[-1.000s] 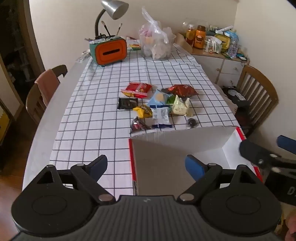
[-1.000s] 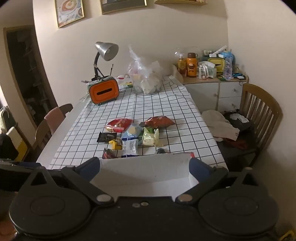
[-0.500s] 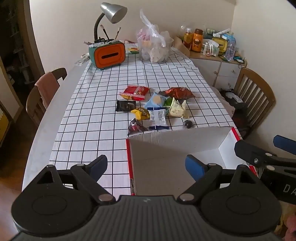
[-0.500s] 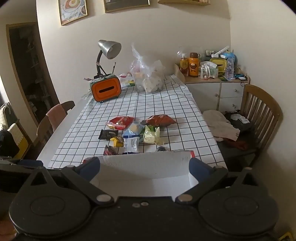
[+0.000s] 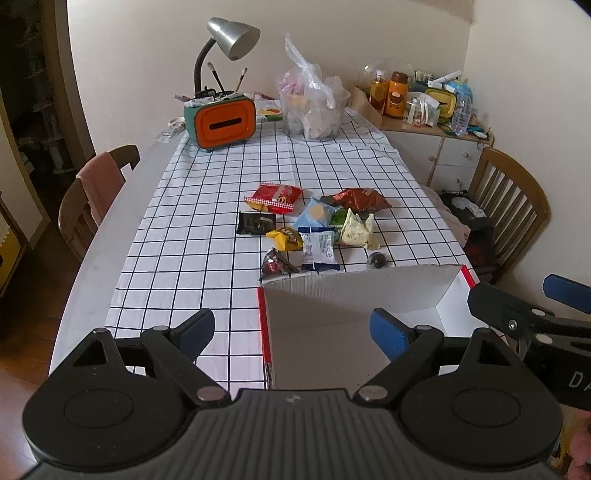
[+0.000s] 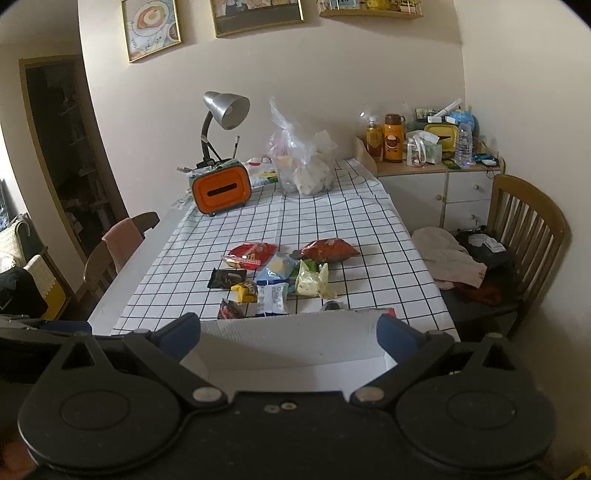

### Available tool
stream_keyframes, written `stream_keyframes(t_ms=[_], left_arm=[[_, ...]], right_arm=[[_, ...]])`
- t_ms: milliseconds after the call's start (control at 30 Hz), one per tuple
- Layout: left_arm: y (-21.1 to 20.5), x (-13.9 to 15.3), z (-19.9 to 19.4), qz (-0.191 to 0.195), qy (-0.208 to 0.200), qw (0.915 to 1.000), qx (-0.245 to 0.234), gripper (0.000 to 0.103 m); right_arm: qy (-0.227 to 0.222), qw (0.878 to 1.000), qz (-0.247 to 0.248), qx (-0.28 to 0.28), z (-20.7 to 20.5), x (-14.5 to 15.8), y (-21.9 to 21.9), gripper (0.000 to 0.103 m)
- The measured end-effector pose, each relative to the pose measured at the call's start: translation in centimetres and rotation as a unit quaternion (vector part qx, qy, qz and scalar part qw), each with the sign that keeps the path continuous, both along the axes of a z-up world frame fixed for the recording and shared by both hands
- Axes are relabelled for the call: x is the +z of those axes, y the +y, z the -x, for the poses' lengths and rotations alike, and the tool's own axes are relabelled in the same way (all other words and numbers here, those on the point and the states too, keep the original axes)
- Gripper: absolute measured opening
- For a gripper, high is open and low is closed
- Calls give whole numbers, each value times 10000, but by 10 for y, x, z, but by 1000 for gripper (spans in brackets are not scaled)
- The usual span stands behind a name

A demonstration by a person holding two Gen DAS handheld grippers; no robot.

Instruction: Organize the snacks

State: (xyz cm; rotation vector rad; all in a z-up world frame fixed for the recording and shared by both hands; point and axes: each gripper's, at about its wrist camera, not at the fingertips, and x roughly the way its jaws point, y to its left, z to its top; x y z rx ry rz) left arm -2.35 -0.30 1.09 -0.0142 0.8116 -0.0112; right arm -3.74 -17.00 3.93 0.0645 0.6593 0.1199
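Several snack packets lie in a cluster mid-table: a red packet (image 5: 275, 197), a dark red bag (image 5: 360, 199), a black packet (image 5: 256, 223), a yellow packet (image 5: 285, 238), a white-blue packet (image 5: 318, 248) and a pale bag (image 5: 356, 230). The cluster also shows in the right wrist view (image 6: 275, 275). An open white cardboard box with red outside (image 5: 351, 295) stands at the near table edge, in front of the snacks. My left gripper (image 5: 293, 334) is open and empty above the box's left wall. My right gripper (image 6: 288, 336) is open and empty above the box (image 6: 291, 341).
An orange tissue holder (image 5: 221, 123) with a desk lamp (image 5: 231, 35) and a filled plastic bag (image 5: 312, 105) stand at the far end. Wooden chairs flank the table, left (image 5: 94, 194) and right (image 5: 511, 206). A cluttered cabinet (image 5: 432, 129) is at the far right.
Both grippers have drawn back and risen slightly; the snacks and box sit lower and farther in both views. Nothing was grasped or moved.
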Motion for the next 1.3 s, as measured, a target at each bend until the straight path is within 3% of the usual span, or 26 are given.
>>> stream_keyframes(t_ms=[600,1300], left_arm=[[10,8,9,83,-171,9998,86,92],[4,14,11,38,-260,9996,-90,92]], right_arm=[[-152,9997,102,181,7,8,10,102],[-173,9998,139,16,12,10,8,102]])
